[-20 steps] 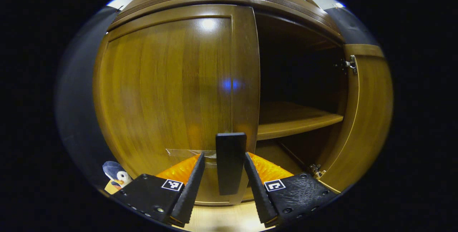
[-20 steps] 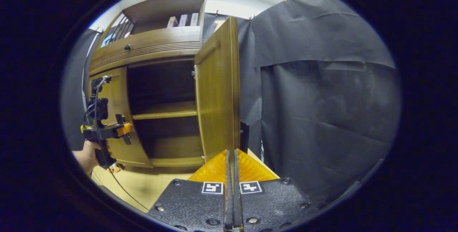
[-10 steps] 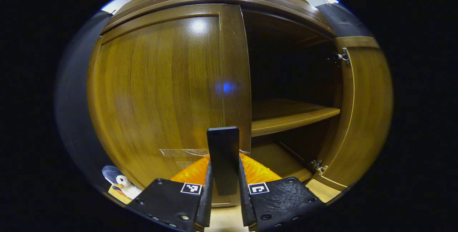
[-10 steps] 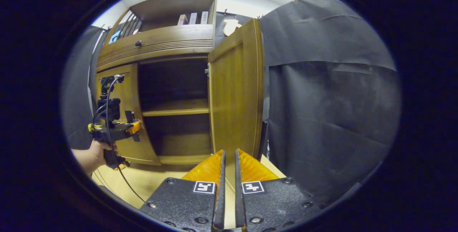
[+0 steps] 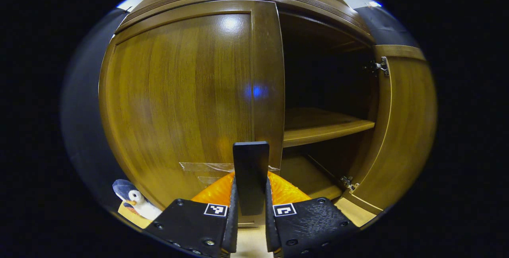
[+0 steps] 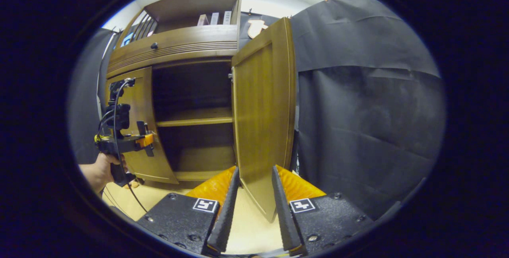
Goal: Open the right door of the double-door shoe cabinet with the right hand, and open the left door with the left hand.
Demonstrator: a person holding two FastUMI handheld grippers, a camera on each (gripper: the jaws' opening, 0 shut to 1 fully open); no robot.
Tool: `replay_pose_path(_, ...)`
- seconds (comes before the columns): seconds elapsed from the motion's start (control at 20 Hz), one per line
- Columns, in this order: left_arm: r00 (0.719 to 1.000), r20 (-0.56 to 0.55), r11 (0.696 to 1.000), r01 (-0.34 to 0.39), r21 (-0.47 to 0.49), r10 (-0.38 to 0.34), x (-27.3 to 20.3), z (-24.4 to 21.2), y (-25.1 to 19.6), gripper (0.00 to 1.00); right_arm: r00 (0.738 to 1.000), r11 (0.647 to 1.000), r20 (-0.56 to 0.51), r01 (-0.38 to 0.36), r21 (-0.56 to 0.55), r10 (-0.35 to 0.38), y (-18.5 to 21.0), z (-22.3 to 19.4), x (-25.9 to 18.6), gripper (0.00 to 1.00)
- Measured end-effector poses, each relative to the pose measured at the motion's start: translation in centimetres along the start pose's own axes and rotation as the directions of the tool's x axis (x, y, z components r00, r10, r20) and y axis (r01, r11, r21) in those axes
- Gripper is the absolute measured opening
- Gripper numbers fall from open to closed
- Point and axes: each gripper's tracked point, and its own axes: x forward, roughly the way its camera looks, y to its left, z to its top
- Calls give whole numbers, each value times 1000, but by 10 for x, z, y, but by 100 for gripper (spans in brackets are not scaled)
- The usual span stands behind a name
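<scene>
In the left gripper view the brown shoe cabinet's left door (image 5: 179, 91) stands closed or nearly so. Its dark upright handle (image 5: 250, 166) is clamped between the fingers of my left gripper (image 5: 250, 230). The right door (image 5: 401, 130) hangs swung out, baring a dark inside with one shelf (image 5: 322, 125). In the right gripper view my right gripper (image 6: 254, 214) is open, its fingers (image 6: 222, 218) apart in front of the open right door (image 6: 262, 111) and touching nothing. Farther left there, a hand (image 6: 99, 170) holds the left gripper (image 6: 123, 142) against the left door (image 6: 135, 138).
A toy penguin (image 5: 133, 202) sits on the pale floor (image 6: 246, 238) at the cabinet's lower left. A drawer with a knob (image 6: 153, 45) runs above the doors, with books (image 6: 214, 18) on the top shelf. Black cloth (image 6: 366, 123) hangs right of the open door.
My left gripper has gone from open to shut on the left door's handle. My right gripper has gone from shut to open, and the right door now stands wider in its view.
</scene>
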Motion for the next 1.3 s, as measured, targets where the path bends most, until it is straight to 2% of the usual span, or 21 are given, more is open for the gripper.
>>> replay_pose_path(0.05, 1000, -2, 1000, 0, 1, 0, -3, -1, 1, 36, 1000, 1000, -2, -7, -1, 7, 2, -1, 2, 53)
replay_pose_path(0.1, 1000, -2, 1000, -2, -2, 2, -6, -2, 2, 27, 1000, 1000, -3, -16, -2, 16, 4, -2, 3, 54)
replay_pose_path(0.45, 1000, -9, 1000, 5, -17, -5, -33, -8, 4, 27, 998, 997, -15, -66, -33, 66, 17, -7, 8, 56)
replay_pose_path(0.5, 1000, -9, 1000, 4, -20, -4, -38, -8, 6, 27, 997, 996, -19, -78, -37, 77, 21, -8, 10, 54)
replay_pose_path(0.55, 1000, -10, 1000, -1, -21, 1, -43, -10, 7, 27, 996, 995, -21, -91, -42, 90, 24, -8, 11, 56)
replay_pose_path(0.6, 1000, -7, 1000, -19, -19, 19, -48, -11, 12, 27, 995, 994, -21, -103, -48, 102, 28, -8, 12, 54)
replay_pose_path(0.7, 999, -1, 998, -36, -45, 36, -58, -12, 21, 27, 992, 990, -23, -128, -58, 127, 35, -8, 14, 54)
replay_pose_path(0.85, 1000, -14, 996, -24, -83, 22, -71, -17, 20, 27, 985, 982, -29, -174, -72, 173, 48, -7, 19, 56)
replay_pose_path(0.95, 999, 2, 998, -42, -41, 42, -77, -16, 21, 27, 979, 976, -24, -202, -85, 201, 57, -6, 21, 54)
replay_pose_path(1.05, 992, 24, 993, -121, 4, 121, -82, -12, 38, 27, 973, 969, -33, -230, -90, 228, 64, -8, 24, 54)
replay_pose_path(1.1, 987, 19, 988, -157, 2, 157, -68, -16, 49, 21, 971, 966, -37, -241, -94, 238, 67, -9, 25, 54)
replay_pose_path(1.15, 988, 3, 987, -157, -37, 157, -73, -18, 50, 24, 967, 962, -39, -256, -100, 253, 70, -9, 26, 54)
replay_pose_path(1.2, 989, -7, 986, -149, -77, 149, -84, -17, 48, 3, 965, 959, -39, -262, -108, 259, 70, -8, 26, 54)
replay_pose_path(1.25, 989, -12, 985, -151, -81, 150, -84, -19, 46, 19, 964, 958, -38, -265, -113, 262, 70, -8, 28, 54)
replay_pose_path(1.3, 991, -12, 988, -134, -71, 133, -83, -20, 43, 8, 965, 958, -39, -264, -110, 261, 69, -8, 30, 54)
